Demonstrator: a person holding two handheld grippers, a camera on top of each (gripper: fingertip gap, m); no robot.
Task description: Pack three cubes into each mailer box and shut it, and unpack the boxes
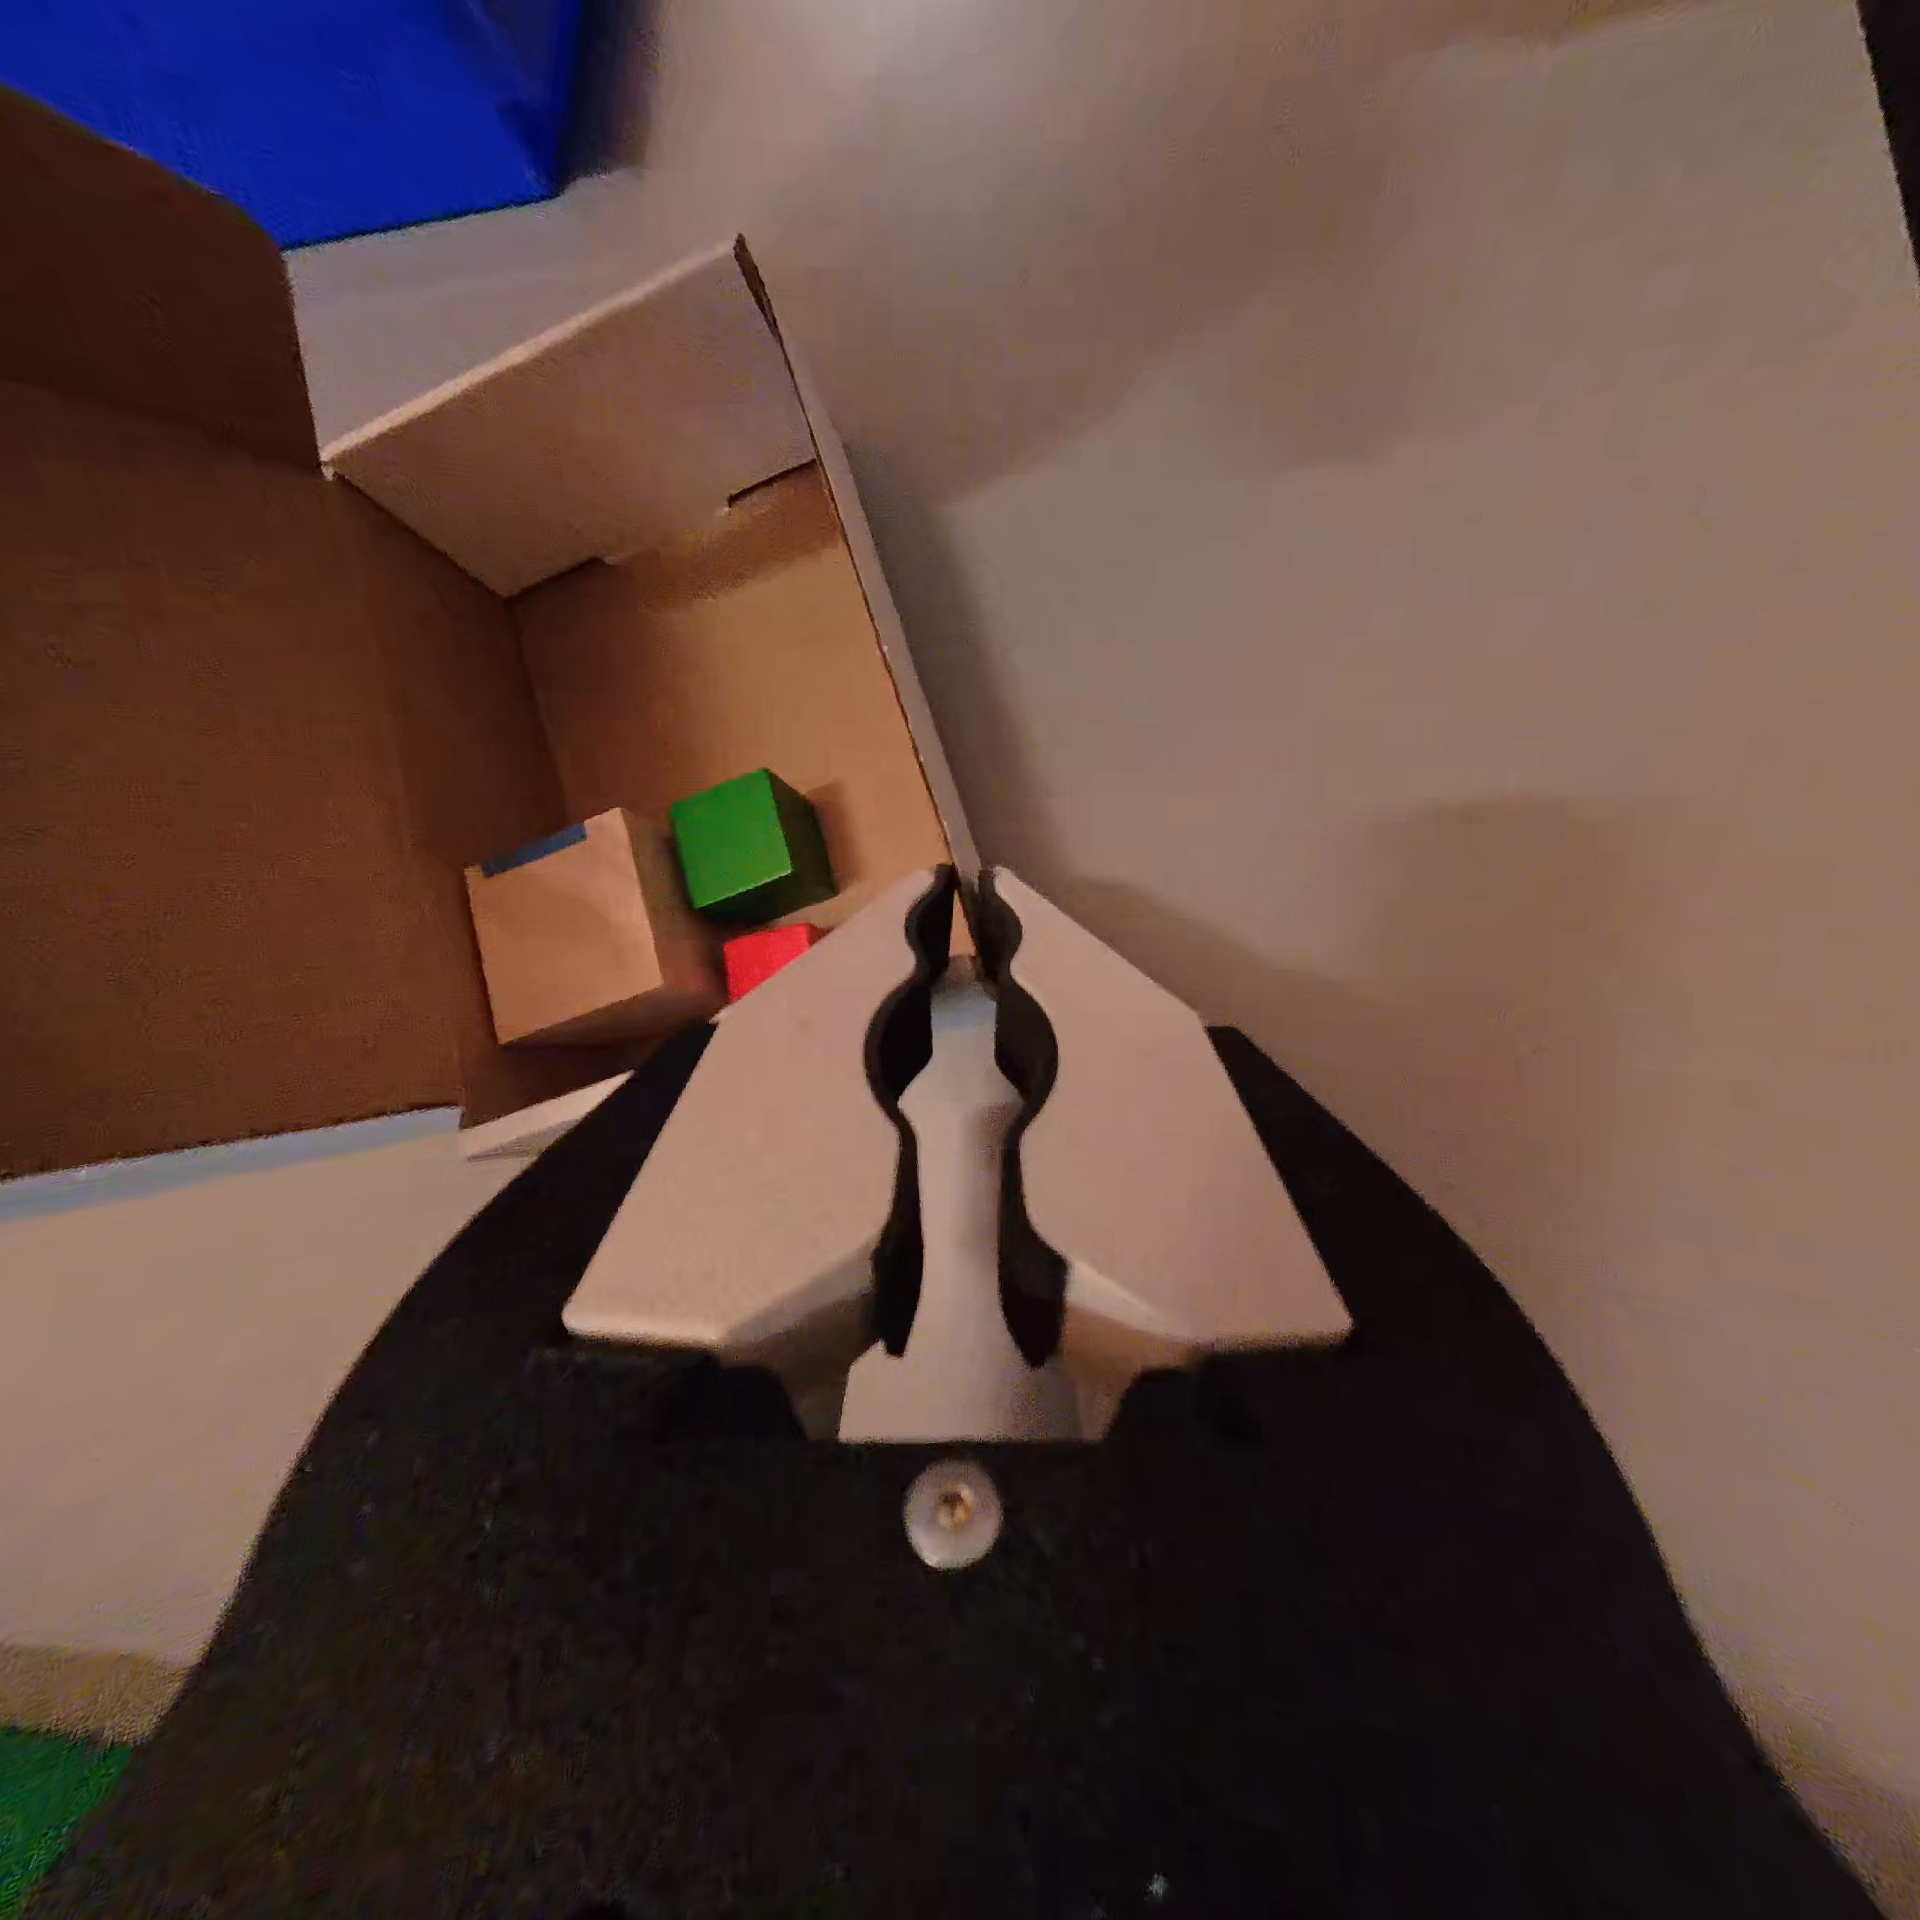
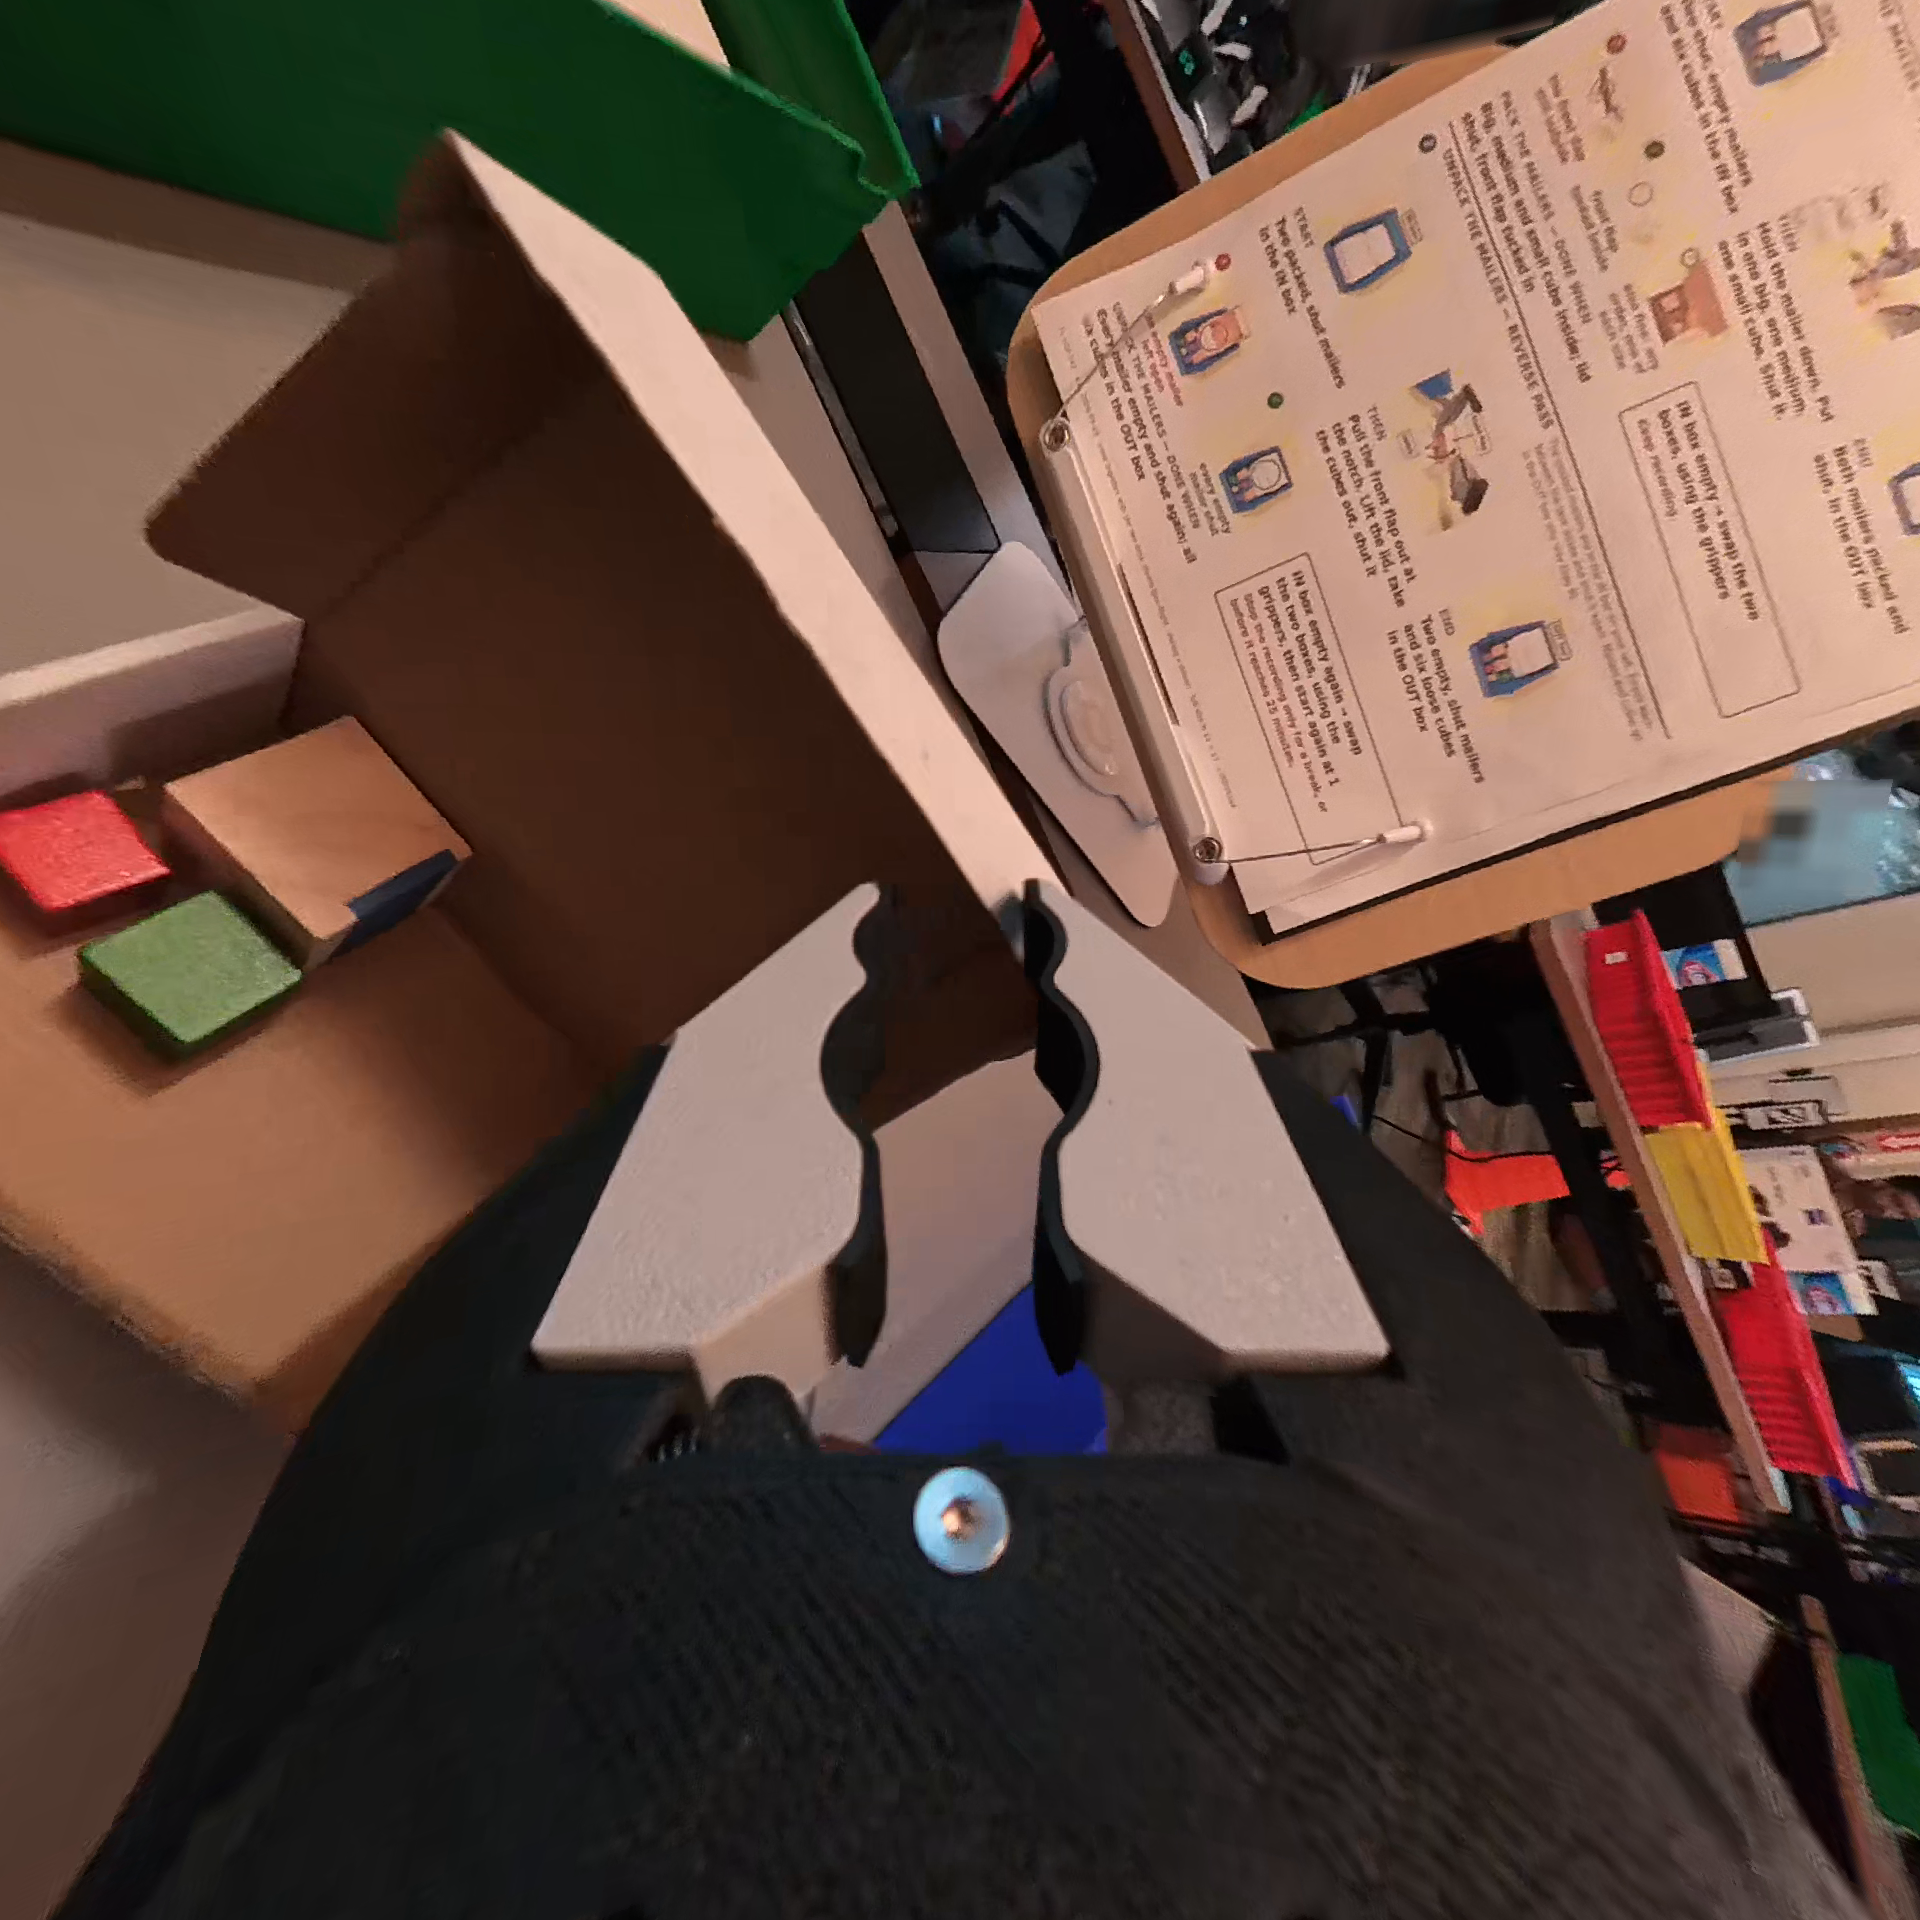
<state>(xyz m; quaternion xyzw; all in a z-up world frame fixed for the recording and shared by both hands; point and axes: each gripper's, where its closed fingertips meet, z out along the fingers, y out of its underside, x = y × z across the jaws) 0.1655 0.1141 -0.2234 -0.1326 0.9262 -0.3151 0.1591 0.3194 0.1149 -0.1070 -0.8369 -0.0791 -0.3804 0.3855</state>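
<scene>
The left gripper [image 1: 966,904] was clenched on the box [image 1: 260,748] wall's thin edge. The right gripper [image 2: 956,935] straddled a flap [image 2: 582,582], its jaws parted. Inside the box lay the wooden cube [image 1: 571,935], green cube [image 1: 743,840] and red cube [image 1: 767,958], clustered together.
</scene>
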